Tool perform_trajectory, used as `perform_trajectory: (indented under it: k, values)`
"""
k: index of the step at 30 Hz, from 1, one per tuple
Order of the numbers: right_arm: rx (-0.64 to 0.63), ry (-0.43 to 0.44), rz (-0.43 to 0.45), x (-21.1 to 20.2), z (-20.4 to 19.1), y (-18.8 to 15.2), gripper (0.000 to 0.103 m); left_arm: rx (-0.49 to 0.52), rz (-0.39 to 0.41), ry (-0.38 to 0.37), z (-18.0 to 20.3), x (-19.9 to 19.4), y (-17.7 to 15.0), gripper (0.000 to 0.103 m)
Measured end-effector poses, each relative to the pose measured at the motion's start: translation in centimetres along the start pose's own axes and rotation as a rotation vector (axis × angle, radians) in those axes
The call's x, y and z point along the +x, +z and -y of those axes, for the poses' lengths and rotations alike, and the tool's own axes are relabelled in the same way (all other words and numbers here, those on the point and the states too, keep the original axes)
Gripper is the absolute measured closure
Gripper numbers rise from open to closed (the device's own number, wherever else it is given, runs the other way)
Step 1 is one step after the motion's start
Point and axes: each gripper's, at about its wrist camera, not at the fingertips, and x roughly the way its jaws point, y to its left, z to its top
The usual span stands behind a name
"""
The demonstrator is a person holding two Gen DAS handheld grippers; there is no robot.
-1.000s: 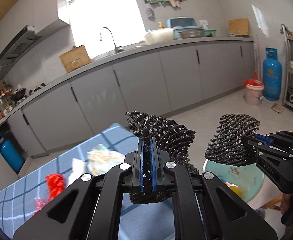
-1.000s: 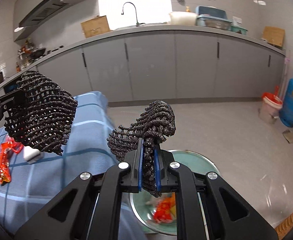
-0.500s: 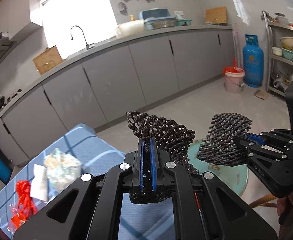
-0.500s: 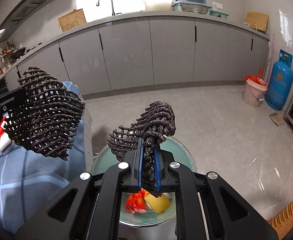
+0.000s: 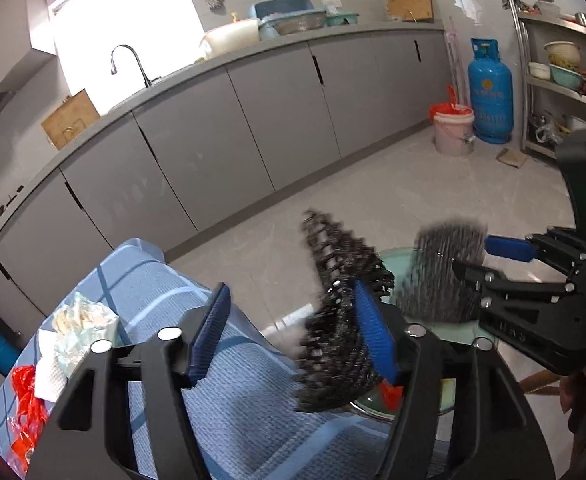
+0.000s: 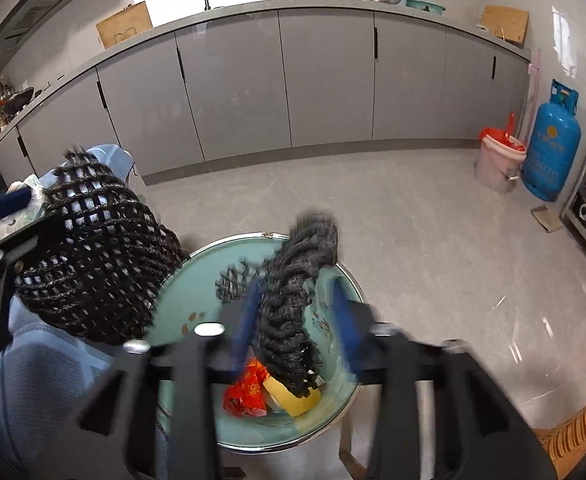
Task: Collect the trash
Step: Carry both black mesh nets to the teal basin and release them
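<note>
Both grippers, clamped on black mesh [image 6: 93,256] a second ago, have just been opening: left gripper [image 5: 293,340] and right gripper [image 6: 293,320] fingers now stand apart, mesh seemingly slipping loose over the teal bin [image 6: 197,280].

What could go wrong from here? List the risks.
1. The left gripper has just been opening its jaws; its black mesh piece hangs at the teal basin rim, beside the blue tablecloth, so it may land outside.
2. The right gripper has also just been opening, above the basin; its mesh wad may snag on a pad instead of dropping.
</note>
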Motion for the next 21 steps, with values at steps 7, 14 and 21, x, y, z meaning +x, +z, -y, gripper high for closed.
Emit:
perform_trajectory:
  k: [7, 14, 21]
  values:
    - [0.012, -0.006, 0.008, -0.3, 0.1, -0.1, 0.047, -0.025, 0.003, 0.034, -1.3, -0.1, 0.1, 0.026]
    - [0.047, -0.012, 0.025, -1.2, 0.5, -0.1, 0.039, -0.015, 0.031, 0.034, -1.0, -0.7, 0.1, 0.022]
    - [0.049, -0.007, 0.027, -1.6, 0.3, -0.2, 0.033, -0.032, 0.017, 0.097, -2.2, -1.0, -0.2, 0.016]
